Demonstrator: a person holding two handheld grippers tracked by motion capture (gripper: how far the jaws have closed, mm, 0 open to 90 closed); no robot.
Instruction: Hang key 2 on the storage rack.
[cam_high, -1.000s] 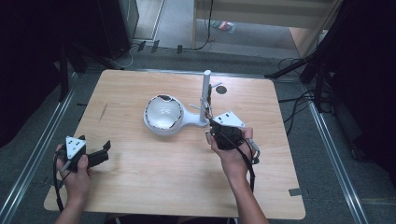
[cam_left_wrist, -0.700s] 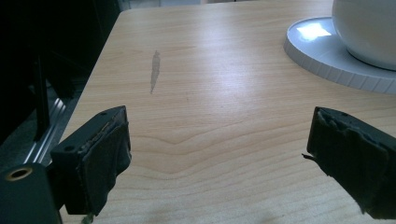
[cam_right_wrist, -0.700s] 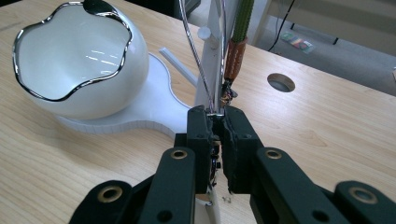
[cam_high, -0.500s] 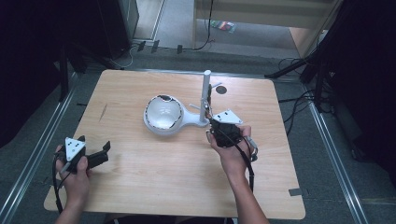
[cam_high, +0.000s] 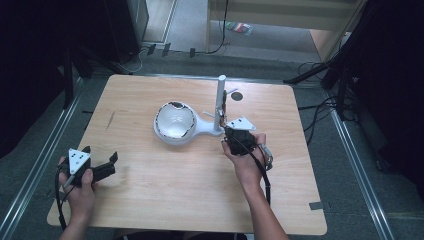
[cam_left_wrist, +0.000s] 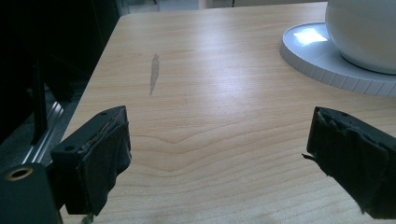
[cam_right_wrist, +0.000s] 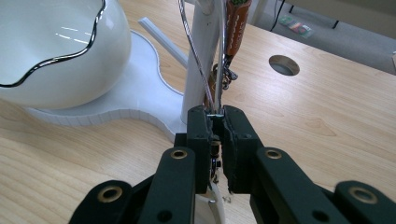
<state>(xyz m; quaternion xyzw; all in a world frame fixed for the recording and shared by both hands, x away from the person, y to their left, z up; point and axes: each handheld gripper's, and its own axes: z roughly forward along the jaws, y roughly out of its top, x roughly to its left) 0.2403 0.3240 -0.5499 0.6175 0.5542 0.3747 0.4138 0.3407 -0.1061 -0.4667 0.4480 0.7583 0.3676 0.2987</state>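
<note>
A white wavy-rimmed bowl rests on a flat white base. A white post rises from that base. A thin silver wire loop runs up beside the post, with an orange-brown charm hanging near its top. My right gripper sits at the post's foot, shut on the lower end of the loop. My left gripper stays near the table's front left, open with nothing between its jaws. The bowl lies ahead of it.
A round hole pierces the wooden table behind the post. A grey smear marks the left side. Cables and dark stands crowd the floor around the table.
The right gripper has shifted slightly at the post's foot and has stayed shut on the wire. The left hand has kept still.
</note>
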